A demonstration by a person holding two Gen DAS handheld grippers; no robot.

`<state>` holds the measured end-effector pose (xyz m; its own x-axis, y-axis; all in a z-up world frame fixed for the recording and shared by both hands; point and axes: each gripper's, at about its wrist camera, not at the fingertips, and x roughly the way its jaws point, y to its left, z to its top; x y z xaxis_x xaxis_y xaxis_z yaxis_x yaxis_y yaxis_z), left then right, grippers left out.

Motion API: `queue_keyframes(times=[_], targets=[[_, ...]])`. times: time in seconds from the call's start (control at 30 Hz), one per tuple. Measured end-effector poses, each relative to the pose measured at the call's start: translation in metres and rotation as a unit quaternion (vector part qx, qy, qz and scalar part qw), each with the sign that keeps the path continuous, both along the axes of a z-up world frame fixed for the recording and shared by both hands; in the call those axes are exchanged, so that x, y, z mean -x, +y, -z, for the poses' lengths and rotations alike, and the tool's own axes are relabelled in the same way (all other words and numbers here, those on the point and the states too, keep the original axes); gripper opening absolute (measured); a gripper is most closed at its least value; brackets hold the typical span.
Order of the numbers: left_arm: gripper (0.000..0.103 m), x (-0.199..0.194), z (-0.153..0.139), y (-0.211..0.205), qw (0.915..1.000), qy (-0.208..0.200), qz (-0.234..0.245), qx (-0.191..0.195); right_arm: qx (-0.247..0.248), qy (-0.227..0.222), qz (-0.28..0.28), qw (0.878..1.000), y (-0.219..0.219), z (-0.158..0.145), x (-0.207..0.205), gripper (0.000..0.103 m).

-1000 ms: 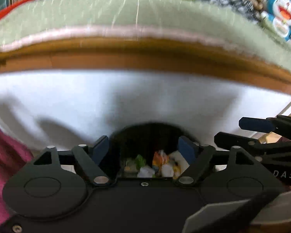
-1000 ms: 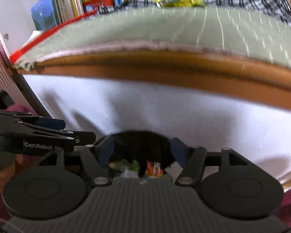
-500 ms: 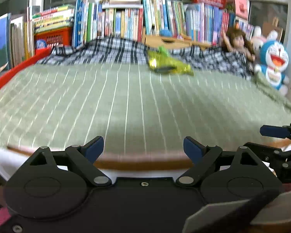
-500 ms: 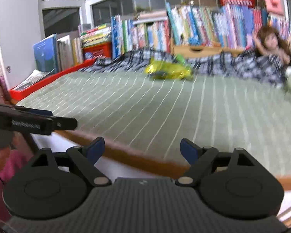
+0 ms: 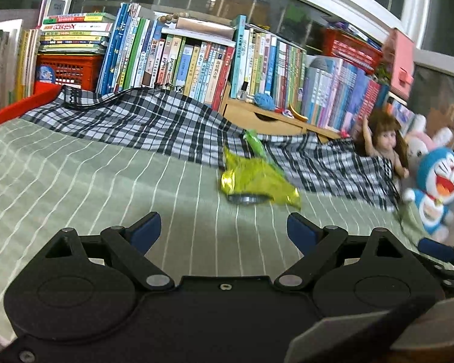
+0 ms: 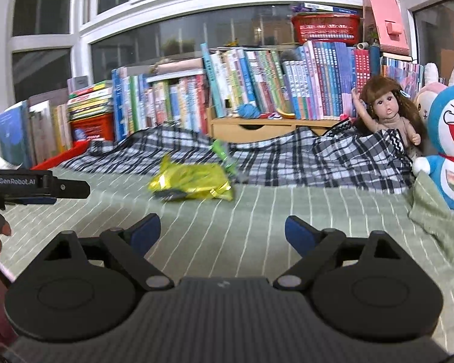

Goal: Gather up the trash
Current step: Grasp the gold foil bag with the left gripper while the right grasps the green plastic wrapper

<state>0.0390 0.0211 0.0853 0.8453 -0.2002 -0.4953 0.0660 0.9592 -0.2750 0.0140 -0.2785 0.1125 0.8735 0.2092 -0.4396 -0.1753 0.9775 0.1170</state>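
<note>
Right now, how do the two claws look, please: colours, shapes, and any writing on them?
Both are black, with two round discs at the base and angled link arms ending in blue finger pads. The left claw has a smooth body and the right claw a ribbed grey one. Seen from the right camera, the left one carries white "GenRobot.AI" lettering.

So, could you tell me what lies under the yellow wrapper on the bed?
A dark round object peeks from beneath the yellow wrapper; the rest of it is covered.
</note>
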Motion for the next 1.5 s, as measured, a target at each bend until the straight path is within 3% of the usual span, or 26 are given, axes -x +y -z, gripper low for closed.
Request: queue_keyframes(times=[0.17, 0.47, 0.77, 0.87, 0.93, 0.97, 1.0, 1.07, 1.27, 1.5], targets=[[0.090, -0.054, 0.013, -0.014, 0.9999, 0.011, -0.007, -0.004, 0.007, 0.002, 0.016, 1.000, -0.010, 0.001, -0.043, 0.092], [0.090, -0.144, 0.048, -0.029, 0.9968, 0.049, -0.057, 0.025, -0.007, 0.018, 0.045, 0.999, -0.028, 0.023, -0.108, 0.091], [0.090, -0.187, 0.078, -0.047, 0.9954, 0.069, -0.055, 0.037, -0.001, 0.030, 0.047, 0.998, -0.030, 0.034, -0.149, 0.092], [0.078, -0.195, 0.083, -0.049, 0.9947, 0.074, -0.059, 0.039, 0.000, 0.030, 0.048, 0.998, -0.028, 0.036, -0.165, 0.092], [0.043, -0.196, 0.083, -0.047, 0.9947, 0.072, -0.054, 0.049, 0.002, 0.033, 0.050, 0.998, -0.025, 0.040, -0.177, 0.092], [0.042, -0.196, 0.083, -0.045, 0.9940, 0.074, -0.054, 0.060, 0.004, 0.035, 0.050, 0.998, -0.023, 0.042, -0.182, 0.092], [0.033, -0.193, 0.081, -0.043, 0.9933, 0.076, -0.057, 0.067, 0.007, 0.037, 0.048, 0.998, -0.021, 0.044, -0.187, 0.092], [0.024, -0.188, 0.076, -0.041, 0.9941, 0.070, -0.051, 0.065, 0.010, 0.040, 0.042, 0.998, -0.016, 0.049, -0.196, 0.092], [0.021, -0.159, 0.054, -0.024, 0.9970, 0.010, -0.058, 0.052, 0.007, 0.054, 0.023, 0.998, 0.004, 0.061, -0.224, 0.092], [0.021, -0.128, 0.036, 0.003, 0.9927, -0.047, -0.108, 0.026, 0.003, 0.095, 0.011, 0.995, 0.028, 0.083, -0.261, 0.092]])
